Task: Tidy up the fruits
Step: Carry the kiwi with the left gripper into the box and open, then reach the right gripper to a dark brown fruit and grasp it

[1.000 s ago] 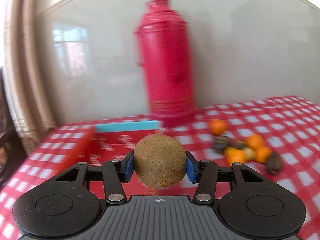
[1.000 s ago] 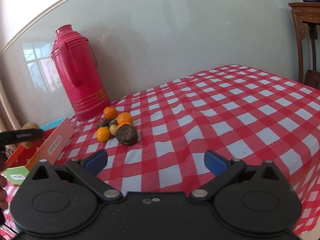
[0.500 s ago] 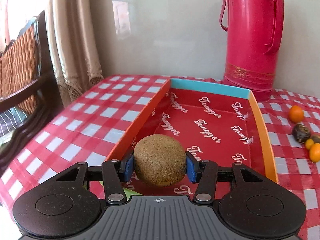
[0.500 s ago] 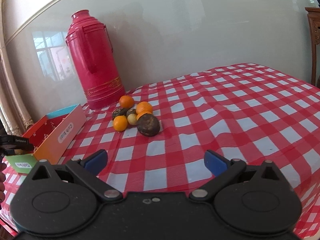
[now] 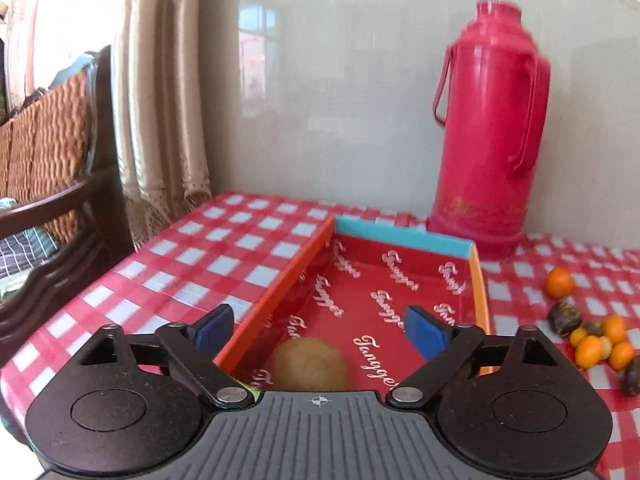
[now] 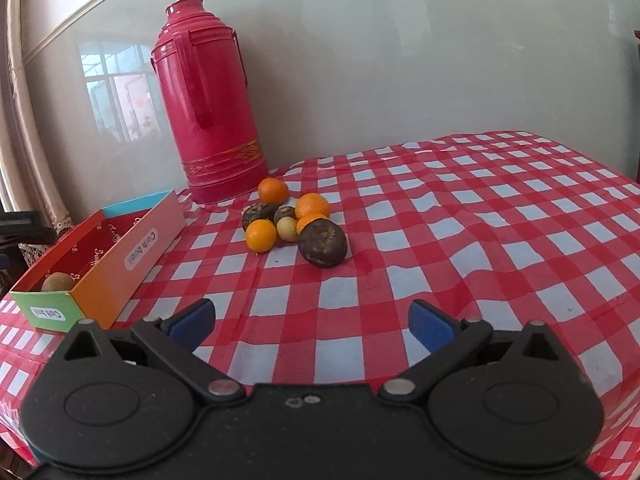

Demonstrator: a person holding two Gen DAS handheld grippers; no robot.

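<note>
A brown kiwi (image 5: 310,364) lies in the near end of the red box (image 5: 400,292), free of any grip. My left gripper (image 5: 320,326) is open just above it. In the right wrist view the kiwi (image 6: 58,282) shows in the box (image 6: 120,264) at the left. A pile of oranges (image 6: 312,206), dark fruits (image 6: 323,244) and a pale fruit (image 6: 287,228) sits mid-table. My right gripper (image 6: 312,322) is open and empty, well in front of the pile. The pile also shows in the left wrist view (image 5: 592,340) at the right.
A tall red thermos (image 6: 210,100) stands against the wall behind the box and pile; it also shows in the left wrist view (image 5: 492,132). A wicker chair (image 5: 52,152) and a curtain (image 5: 160,92) are off the table's left edge. The red checked tablecloth (image 6: 480,220) stretches right.
My left gripper opened and let the kiwi go; it now lies in the box. The left gripper has drawn back and up. The right gripper has shifted closer to the fruit pile.
</note>
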